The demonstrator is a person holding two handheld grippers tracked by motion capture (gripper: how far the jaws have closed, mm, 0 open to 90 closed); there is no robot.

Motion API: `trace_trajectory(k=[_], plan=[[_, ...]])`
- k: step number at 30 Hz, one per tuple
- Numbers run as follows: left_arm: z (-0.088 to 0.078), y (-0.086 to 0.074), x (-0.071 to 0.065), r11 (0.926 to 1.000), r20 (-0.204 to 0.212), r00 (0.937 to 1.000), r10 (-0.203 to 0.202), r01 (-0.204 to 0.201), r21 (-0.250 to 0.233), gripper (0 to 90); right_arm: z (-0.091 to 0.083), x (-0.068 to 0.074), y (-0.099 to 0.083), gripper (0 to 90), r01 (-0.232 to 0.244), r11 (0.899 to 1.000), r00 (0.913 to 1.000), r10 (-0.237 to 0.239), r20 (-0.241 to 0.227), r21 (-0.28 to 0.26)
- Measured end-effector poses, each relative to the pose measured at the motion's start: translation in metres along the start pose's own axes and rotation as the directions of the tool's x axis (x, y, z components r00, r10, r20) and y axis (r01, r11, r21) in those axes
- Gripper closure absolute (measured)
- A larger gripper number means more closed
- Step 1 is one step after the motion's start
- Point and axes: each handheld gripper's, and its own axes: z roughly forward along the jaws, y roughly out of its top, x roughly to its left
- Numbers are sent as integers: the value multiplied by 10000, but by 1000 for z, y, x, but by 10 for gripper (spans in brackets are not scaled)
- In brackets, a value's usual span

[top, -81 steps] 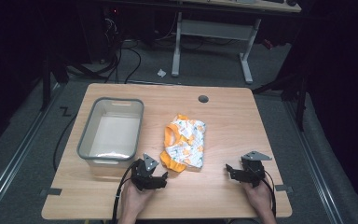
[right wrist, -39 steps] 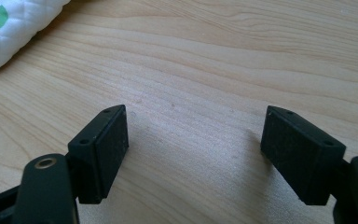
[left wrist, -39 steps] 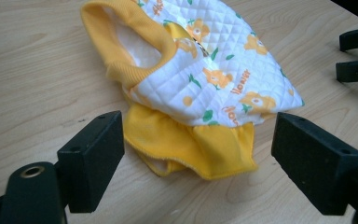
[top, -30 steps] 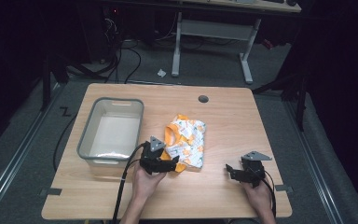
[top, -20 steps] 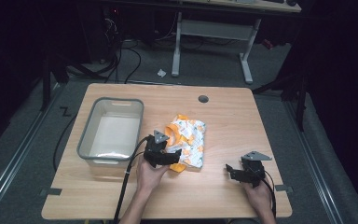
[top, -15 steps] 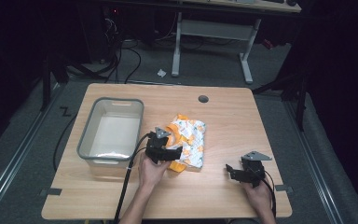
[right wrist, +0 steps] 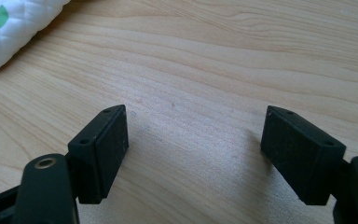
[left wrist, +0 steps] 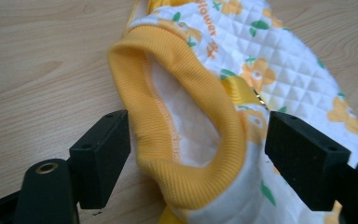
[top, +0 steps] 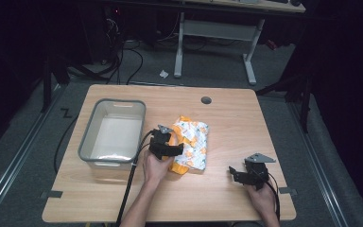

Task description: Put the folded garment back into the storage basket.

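The small quilted garment [left wrist: 242, 93], white with orange flowers and a ribbed yellow cuff [left wrist: 168, 121], looks light, soft and floppy, so in my judgement it will sag and unfold when lifted rather than keep its shape, though the fabric should not slip. The thick cuff seems the best place to grip, since its doubled ribbing gives the pads something firm to pinch. That cuff now lies right between the jaws of the left gripper [left wrist: 198, 149], which stand wide on either side of it, clear of the cloth as far as I can tell; they have just been closing a little around it. The right gripper [right wrist: 193, 154] rests with its jaws wide over bare table [right wrist: 223, 60], the garment's white edge well beyond its left jaw. Compared with the earliest frame, the left gripper has left the front corner of the grey bin [top: 113, 135] and reached the garment's near edge; the right one sits where it was.
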Motion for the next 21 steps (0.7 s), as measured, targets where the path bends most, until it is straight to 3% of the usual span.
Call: trace_trajectory(k=[15, 19, 21], plan=[[19, -6, 1, 9969, -64, 9999, 100, -95, 779, 280, 0, 0, 0, 235, 0, 10000, 10000, 0, 0, 0], [19, -7, -2, 9962, -179, 9989, 439, -424, 765, 309, 0, 0, 0, 235, -15, 10000, 10000, 15, 1, 4], [19, -7, -4, 9947, -215, 9976, 658, -638, 812, 366, 0, 0, 0, 235, -14, 10000, 10000, 14, -1, 3]])
